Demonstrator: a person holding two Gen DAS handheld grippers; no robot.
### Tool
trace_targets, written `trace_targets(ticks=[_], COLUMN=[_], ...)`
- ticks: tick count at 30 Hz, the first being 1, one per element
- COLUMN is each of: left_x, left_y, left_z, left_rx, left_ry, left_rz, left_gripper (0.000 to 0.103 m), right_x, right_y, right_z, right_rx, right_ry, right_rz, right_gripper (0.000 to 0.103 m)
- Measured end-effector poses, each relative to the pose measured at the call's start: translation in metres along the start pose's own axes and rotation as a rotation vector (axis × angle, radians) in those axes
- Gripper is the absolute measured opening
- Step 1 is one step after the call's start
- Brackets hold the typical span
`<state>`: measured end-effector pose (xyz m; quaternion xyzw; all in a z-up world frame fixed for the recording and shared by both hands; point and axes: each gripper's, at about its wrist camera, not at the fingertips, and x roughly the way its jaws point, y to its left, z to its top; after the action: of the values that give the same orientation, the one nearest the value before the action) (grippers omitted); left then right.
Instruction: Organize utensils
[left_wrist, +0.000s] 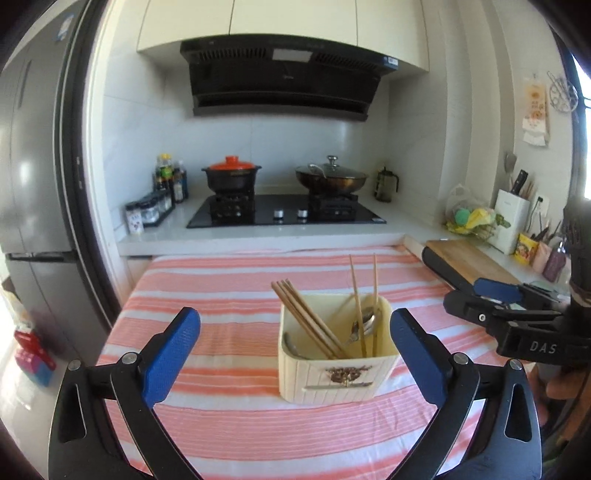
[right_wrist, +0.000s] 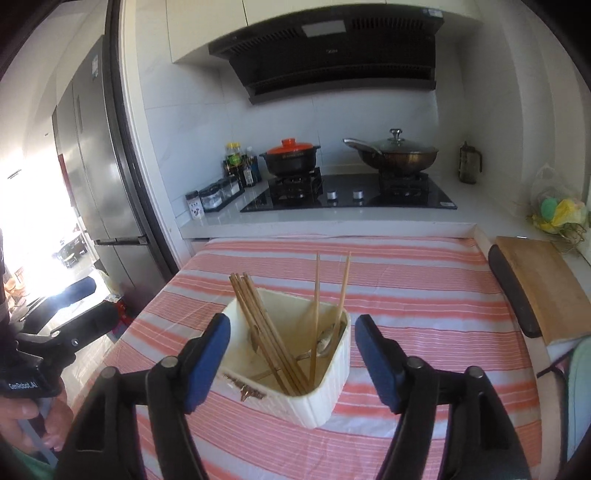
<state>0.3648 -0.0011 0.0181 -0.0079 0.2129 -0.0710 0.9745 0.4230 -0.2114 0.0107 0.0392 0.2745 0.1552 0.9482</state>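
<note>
Pink-and-white striped tablecloth (left_wrist: 229, 280) before a black gas hob (left_wrist: 284, 214). Centred on that cloth: cream ribbed plastic utensil box (left_wrist: 338, 369), holding brown wooden chopsticks (left_wrist: 306, 317) and metal spoons (left_wrist: 364, 323). Left gripper (left_wrist: 295, 354) spread wide, empty, near the box; right gripper (right_wrist: 293, 362) likewise spread, straddling the box. Risk judged: light box tipped, leaning chopsticks knocked out by a careless reach.
</note>
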Motion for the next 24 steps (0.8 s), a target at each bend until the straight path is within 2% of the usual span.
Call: trace_targets(ticks=[1, 6, 9, 11, 14, 19, 24], left_x=[-0.009, -0.044, -0.058, -0.065, -0.076, -0.1, -0.12], left_y=[-0.001, -0.009, -0.012, -0.013, -0.015, -0.025, -0.031], left_z=[-0.003, -0.019, -0.028, -0.032, -0.038, -0.045, -0.045], left_rx=[-0.006, -0.012, 0.003, 0.004, -0.006, 0.01, -0.003], left_ry=[-0.008, 0.007, 0.026, 0.043, 0.055, 0.052, 0.05], left_rz=[0.009, 0.081, 0.129, 0.141, 0.152, 0.15, 0.211], left_gripper=[0.103, 0.103, 0.103, 0.103, 0.103, 0.103, 0.103], right_x=[-0.012, -0.054, -0.074, -0.087, -0.104, -0.13, -0.153], right_y=[0.003, 0.014, 0.022, 0.027, 0.038, 0.053, 0.069], right_z=[-0.007, -0.04, -0.053, -0.058, -0.062, -0.068, -0.074], right_rx=[0.002, -0.005, -0.015, -0.018, -0.03, -0.05, -0.081], right_ry=[-0.006, 0.006, 0.005, 0.001, -0.019, -0.053, -0.058], right_rz=[-0.013, -0.093, -0.112, -0.116, -0.136, -0.143, -0.142], right_gripper=[0.088, 0.089, 0.089, 0.091, 0.098, 0.101, 0.102])
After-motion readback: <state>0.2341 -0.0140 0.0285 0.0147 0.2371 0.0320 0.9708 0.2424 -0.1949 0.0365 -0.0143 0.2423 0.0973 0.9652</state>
